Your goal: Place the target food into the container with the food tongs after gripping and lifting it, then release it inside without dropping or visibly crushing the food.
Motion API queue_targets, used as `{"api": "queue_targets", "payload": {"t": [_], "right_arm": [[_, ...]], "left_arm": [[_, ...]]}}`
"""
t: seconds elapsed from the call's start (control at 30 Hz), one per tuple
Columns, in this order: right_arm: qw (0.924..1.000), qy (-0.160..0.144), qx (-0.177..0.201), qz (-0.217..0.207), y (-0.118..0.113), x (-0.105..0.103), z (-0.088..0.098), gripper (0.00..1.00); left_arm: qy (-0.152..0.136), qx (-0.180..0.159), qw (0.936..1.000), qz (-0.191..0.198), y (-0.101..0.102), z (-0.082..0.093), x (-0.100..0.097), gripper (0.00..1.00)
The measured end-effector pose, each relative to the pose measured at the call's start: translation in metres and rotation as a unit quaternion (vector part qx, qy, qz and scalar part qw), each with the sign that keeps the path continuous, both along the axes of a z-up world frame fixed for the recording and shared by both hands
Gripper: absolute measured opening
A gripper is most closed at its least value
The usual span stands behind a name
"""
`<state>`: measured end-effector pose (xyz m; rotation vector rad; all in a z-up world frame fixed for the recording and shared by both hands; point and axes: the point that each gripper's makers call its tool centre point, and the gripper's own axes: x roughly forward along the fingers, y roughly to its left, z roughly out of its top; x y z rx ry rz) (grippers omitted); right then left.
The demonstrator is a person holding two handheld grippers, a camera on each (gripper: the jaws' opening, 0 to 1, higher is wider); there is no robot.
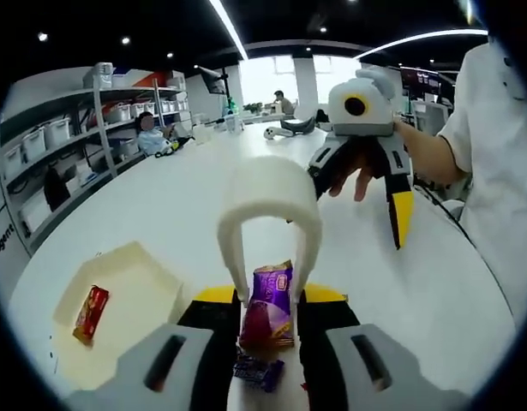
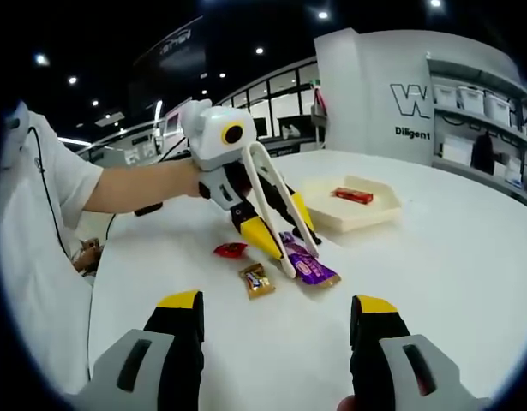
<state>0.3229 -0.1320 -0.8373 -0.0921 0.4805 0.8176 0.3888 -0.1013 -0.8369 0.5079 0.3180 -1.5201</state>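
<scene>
A person works at a white table with a gripper in each hand. The left gripper holds a pair of white food tongs, squeezing their arms near the looped end. The tong tips reach down to a purple snack packet, the target food, which lies flat on the table. In the left gripper view the tong arms sit on either side of the packet and appear to be touching its edges, though the fisheye makes it hard to tell whether they are firmly pinching it yet. Beside the tongs lie a small gold-wrapped candy and a red-wrapped candy, both close to the tips. Beyond the tongs, well apart from the packet, sits a shallow cream container already holding one red bar. The right gripper hovers with its jaws spread wide, holding nothing. To do this step well, squeeze only enough to hold the packet's edges, lift straight up clear of the neighbouring candies, and keep the pressure steady.
</scene>
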Motion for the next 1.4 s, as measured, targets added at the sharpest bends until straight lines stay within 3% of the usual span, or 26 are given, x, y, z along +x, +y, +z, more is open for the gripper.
{"api": "queue_targets", "payload": {"t": [0.7, 1.0, 1.4], "right_arm": [[1.0000, -0.002, 0.002, 0.003, 0.0015, 0.0014, 0.0021, 0.67], [1.0000, -0.002, 0.003, 0.003, 0.0007, 0.0011, 0.0023, 0.67], [1.0000, -0.002, 0.004, 0.002, -0.0007, -0.0004, 0.0016, 0.67]], "left_arm": [[0.023, 0.002, 0.9997, 0.008, 0.0011, -0.0015, 0.0018, 0.25], [0.046, 0.000, 0.9988, 0.016, 0.0020, -0.0029, 0.0034, 0.25], [0.050, 0.002, 0.9987, 0.012, 0.0019, -0.0028, 0.0006, 0.22]]}}
